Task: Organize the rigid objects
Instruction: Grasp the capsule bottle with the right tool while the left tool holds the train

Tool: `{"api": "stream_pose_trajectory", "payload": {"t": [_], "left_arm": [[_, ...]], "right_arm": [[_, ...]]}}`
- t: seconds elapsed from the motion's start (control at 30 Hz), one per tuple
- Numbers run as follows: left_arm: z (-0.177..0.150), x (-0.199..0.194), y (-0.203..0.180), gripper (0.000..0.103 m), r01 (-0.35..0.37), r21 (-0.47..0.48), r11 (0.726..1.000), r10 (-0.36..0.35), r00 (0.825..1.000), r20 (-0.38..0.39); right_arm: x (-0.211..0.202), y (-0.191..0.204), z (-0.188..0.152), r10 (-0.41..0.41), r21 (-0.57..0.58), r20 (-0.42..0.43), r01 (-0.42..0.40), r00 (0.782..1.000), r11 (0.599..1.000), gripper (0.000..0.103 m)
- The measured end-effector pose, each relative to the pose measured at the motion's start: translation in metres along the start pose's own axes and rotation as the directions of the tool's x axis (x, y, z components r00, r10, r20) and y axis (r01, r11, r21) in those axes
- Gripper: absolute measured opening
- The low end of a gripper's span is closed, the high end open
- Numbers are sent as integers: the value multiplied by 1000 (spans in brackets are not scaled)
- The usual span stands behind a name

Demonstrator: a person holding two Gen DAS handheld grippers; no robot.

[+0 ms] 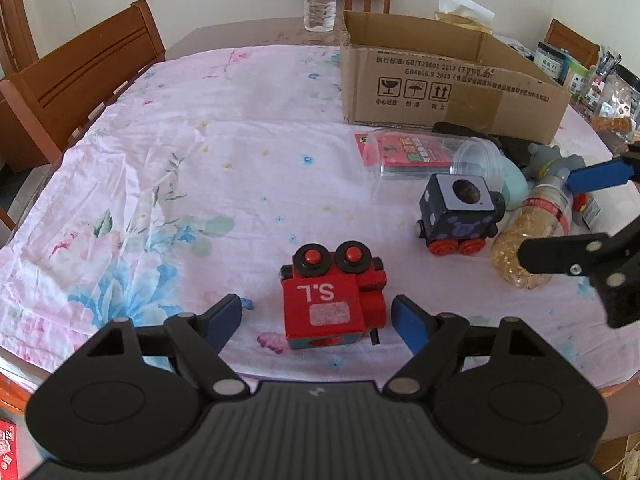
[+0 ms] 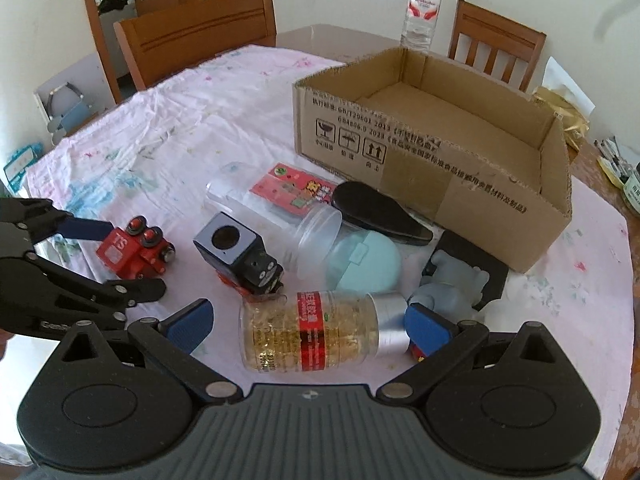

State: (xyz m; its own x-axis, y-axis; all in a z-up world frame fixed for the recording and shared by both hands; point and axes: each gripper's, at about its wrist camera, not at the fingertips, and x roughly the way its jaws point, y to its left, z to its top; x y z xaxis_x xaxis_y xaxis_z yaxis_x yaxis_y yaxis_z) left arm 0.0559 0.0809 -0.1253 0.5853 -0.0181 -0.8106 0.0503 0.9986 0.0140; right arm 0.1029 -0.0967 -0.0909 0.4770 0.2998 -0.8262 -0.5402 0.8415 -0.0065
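Two toy trains sit on the flowered tablecloth (image 1: 160, 152): one red train (image 1: 332, 304) marked "S.L", lying between the spread fingers of the left gripper (image 1: 318, 316) without touching either blue pad, and one black train (image 1: 460, 212) with red wheels standing a little farther right. One capsule bottle (image 2: 316, 330) with gold contents and a silver cap lies on its side between the parted fingers of the right gripper (image 2: 308, 324); the right pad sits at the cap end, though contact cannot be told, and the left pad is clear of it. One cardboard box (image 2: 420, 168) stands open behind the clutter. Crowded between box and bottle are one clear plastic cup (image 2: 280, 216) on its side over a red card (image 2: 296, 190), one round mint-green case (image 2: 364, 264), one glossy black oval case (image 2: 380, 212) and one grey toy figure (image 2: 452, 284) just beside the bottle's cap. One water bottle (image 2: 422, 8) stands upright beyond the box, and wooden chairs (image 2: 200, 36) ring the table.
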Motion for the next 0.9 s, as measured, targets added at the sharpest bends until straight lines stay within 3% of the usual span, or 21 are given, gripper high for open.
{"api": "stream_pose_trajectory", "payload": {"t": [0.27,0.43,0.57,0.77,0.9], "left_arm": [[2,1,-1,82,15,9,1000,-15,1000,-2],[3,2,-1,82,22,19,1000,-22,1000,-2],[2,1,2,82,22,19,1000,-22,1000,-2],[2,1,3,82,34,29,999,-34,999,0],[2,1,3,82,34,36,999,-34,999,-4]], "right_arm": [[3,4,2,-28,-36,6,29,1000,999,103],[8,15,-1,-48,-104,-34,44,998,994,103],[1,17,-5,35,-75,-71,-41,997,996,103],[8,11,-8,33,-24,-74,-35,997,999,103],[17,18,-12,47,-66,-85,-53,995,996,103]]}}
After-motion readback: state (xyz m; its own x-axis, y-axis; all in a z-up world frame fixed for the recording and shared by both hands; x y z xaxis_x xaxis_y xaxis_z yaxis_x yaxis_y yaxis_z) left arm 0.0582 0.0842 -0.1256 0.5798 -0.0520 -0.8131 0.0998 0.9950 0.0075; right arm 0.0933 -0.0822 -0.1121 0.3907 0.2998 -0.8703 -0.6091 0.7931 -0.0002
